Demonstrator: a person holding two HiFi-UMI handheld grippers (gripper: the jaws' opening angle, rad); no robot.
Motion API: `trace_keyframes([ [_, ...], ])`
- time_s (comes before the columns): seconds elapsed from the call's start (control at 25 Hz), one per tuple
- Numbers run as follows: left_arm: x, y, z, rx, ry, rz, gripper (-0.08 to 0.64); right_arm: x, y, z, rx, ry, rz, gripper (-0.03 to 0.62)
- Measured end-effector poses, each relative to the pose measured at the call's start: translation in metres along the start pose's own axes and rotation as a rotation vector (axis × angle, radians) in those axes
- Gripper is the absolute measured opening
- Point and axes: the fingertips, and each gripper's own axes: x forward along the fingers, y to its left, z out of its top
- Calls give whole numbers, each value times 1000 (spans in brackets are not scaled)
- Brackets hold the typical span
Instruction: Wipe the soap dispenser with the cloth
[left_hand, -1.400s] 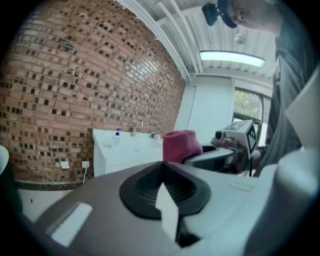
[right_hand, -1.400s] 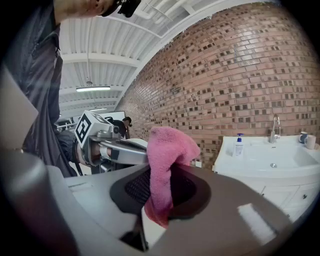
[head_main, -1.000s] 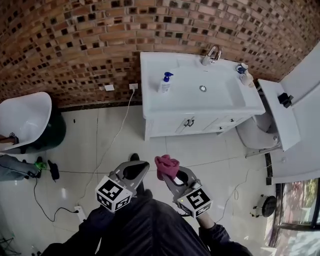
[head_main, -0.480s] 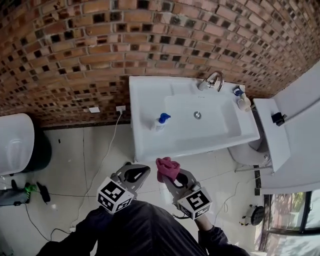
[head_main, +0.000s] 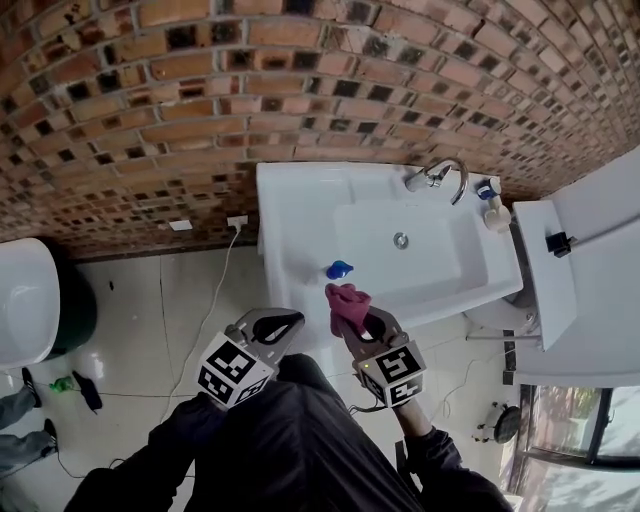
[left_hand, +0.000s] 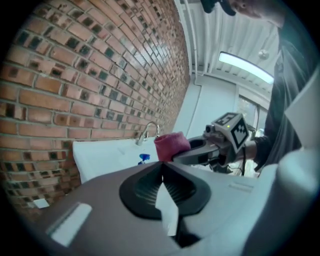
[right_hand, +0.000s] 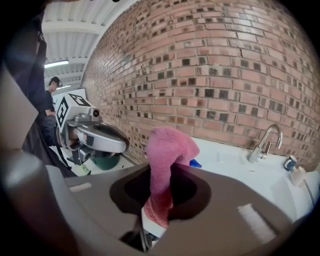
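The soap dispenser (head_main: 338, 270), with a blue pump head, stands on the left front part of the white sink counter (head_main: 290, 220). Its blue head also shows small in the left gripper view (left_hand: 144, 158) and peeks out behind the cloth in the right gripper view (right_hand: 195, 163). My right gripper (head_main: 352, 322) is shut on a pink cloth (head_main: 346, 304) (right_hand: 165, 165) that bunches up above the jaws, just short of the dispenser. My left gripper (head_main: 283, 322) (left_hand: 162, 176) is shut and holds nothing, at the counter's front edge, left of the right one.
A chrome faucet (head_main: 440, 175) rises at the back of the basin. Small bottles (head_main: 488, 205) stand at the counter's right end. A brick wall (head_main: 200, 100) runs behind. A wall socket with a white cable (head_main: 236, 222) lies left of the sink. A toilet (head_main: 25, 300) is at far left.
Both grippers have come forward from over the floor to the sink's front edge. The pink cloth now sits close to the soap dispenser. Both jaws have stayed shut.
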Motion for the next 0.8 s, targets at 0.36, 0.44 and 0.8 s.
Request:
trace_keyframes([
  [0.36,17,19,17,3,7,6,0,54,-52,11,-50,98,15,67],
  [0.44,20,26,20,0,8,11,0,63,-56,9,-56,127,33,67],
  [0.8,25,39,26,5,13,4,1,55,-80,-11,34,157,23,67],
])
